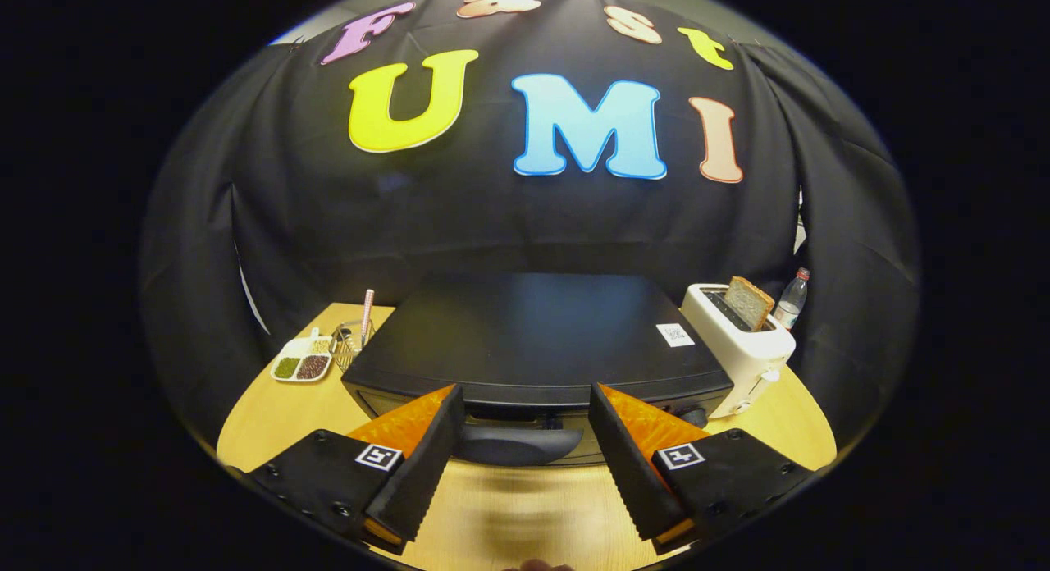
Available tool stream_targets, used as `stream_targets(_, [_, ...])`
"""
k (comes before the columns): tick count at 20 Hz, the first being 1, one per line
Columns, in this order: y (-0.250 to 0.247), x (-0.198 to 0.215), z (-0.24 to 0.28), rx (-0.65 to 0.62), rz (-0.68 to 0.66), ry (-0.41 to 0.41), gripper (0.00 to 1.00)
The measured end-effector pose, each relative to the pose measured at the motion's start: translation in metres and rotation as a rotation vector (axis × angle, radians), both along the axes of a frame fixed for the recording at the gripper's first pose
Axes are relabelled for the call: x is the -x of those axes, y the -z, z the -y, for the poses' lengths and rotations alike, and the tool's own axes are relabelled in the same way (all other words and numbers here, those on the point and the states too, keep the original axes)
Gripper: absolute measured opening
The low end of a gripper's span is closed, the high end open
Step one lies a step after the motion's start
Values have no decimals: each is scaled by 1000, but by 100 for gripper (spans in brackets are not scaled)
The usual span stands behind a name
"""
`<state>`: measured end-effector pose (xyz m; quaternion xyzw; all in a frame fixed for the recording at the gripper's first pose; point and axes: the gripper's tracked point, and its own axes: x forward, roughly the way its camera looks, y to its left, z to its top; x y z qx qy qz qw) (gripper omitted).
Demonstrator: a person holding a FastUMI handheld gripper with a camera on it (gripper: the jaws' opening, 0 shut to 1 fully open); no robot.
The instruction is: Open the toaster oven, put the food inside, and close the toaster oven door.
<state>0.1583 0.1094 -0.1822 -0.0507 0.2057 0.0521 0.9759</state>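
Note:
A black toaster oven stands on the wooden table, seen from above its front. Its door is shut, and the dark curved door handle runs along the front top edge. My gripper is open, with the handle lying between the two fingers and nothing pressed by them. The left finger and the right finger flank the handle's ends. A slice of toast stands in a white pop-up toaster just right of the oven.
Left of the oven sit a white divided dish of beans and a wire holder with a striped straw. A plastic bottle stands behind the white toaster. Black cloth walls close the booth behind and at both sides.

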Motion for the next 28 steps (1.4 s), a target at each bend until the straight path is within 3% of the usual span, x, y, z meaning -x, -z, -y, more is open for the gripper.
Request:
stream_targets(3, [15, -8, 1, 42, -21, 3, 98])
stream_targets(9, [21, -4, -3, -19, -69, 20, 97])
stream_targets(15, [32, 25, 1, -10, -130, -34, 97])
stream_targets(28, [60, 69, 7, 40, -212, -25, 97])
